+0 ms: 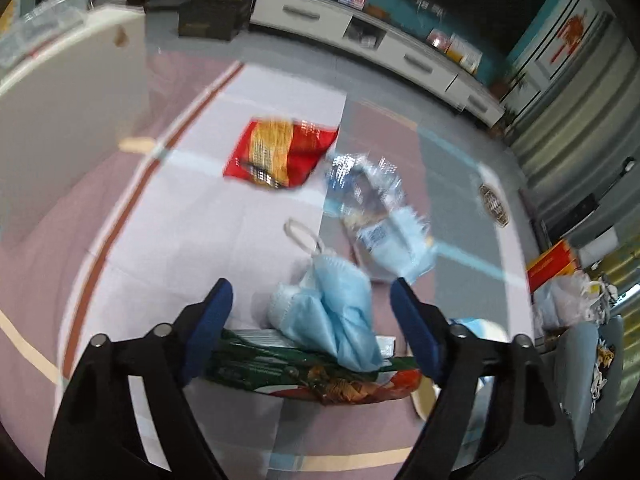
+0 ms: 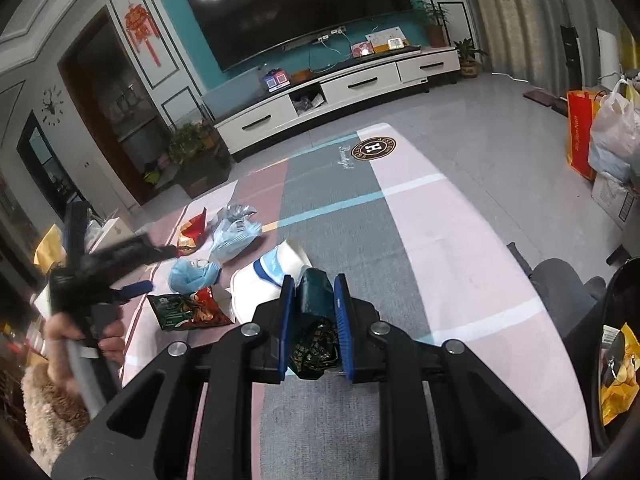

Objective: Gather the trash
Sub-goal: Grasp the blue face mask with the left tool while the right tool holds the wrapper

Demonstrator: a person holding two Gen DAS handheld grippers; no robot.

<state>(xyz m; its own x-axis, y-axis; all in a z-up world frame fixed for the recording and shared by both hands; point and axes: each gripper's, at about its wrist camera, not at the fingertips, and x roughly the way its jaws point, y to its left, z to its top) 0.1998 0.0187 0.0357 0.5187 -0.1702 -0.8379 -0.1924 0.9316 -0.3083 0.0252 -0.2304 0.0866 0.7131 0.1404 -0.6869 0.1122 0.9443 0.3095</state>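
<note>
Striped carpet (image 2: 460, 248) carries scattered trash. Right claw (image 2: 312, 312) is clenched on a dark wrapper (image 2: 316, 340) for binning; left claw (image 1: 312, 320), spread apart, straddles a blue mask (image 1: 340, 304) beside it.

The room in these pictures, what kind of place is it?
Most likely a home living room: a large television hangs above a long white cabinet, and a striped rug covers the floor.

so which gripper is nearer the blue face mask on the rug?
Left. The left gripper hangs open right over the blue face mask; the right gripper, shut on a dark wrapper, is off to the side.
</note>
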